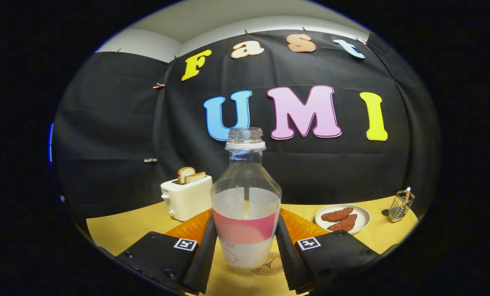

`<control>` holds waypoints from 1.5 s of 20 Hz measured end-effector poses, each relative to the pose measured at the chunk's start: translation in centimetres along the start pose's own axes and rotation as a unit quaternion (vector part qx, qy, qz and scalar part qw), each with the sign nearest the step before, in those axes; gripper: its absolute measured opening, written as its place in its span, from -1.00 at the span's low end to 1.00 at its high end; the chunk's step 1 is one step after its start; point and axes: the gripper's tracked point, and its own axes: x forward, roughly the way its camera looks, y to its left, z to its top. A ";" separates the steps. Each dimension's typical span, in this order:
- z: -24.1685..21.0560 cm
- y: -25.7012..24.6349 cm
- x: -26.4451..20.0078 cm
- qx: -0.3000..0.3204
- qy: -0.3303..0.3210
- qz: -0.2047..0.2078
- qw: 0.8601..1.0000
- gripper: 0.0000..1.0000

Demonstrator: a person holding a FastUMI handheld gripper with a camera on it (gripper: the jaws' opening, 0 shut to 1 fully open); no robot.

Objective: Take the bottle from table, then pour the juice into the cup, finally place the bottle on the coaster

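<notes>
A clear plastic bottle [245, 213] stands upright between my fingers, uncapped, with a pink label band and pale milky juice filling its lower half. My gripper [245, 220] is shut on the bottle, one finger [205, 250] pressing its left side and the other its right side. The bottle's base is over the near edge of a round tan coaster [271, 268] with a printed emblem, lying on the yellow wooden table [125, 226]. I cannot tell whether the base touches the coaster or hangs just above it.
A white toaster [186, 198] with two bread slices stands beyond the left finger. Beyond the right finger sits a white plate [362, 213] with two reddish-brown pieces, and further right a small wire metal holder [401, 205].
</notes>
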 end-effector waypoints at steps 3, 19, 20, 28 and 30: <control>-2.4 -2.2 1.9 -0.008 0.010 -0.011 1.000 0.45; -10.4 -4.8 4.9 -0.006 0.049 -0.027 0.998 0.47; -10.5 -4.8 5.0 -0.007 0.049 -0.030 0.998 0.46; -11.4 -4.4 4.6 -0.011 0.051 -0.025 0.998 0.51; -11.5 -4.4 4.6 -0.007 0.054 -0.025 0.998 0.55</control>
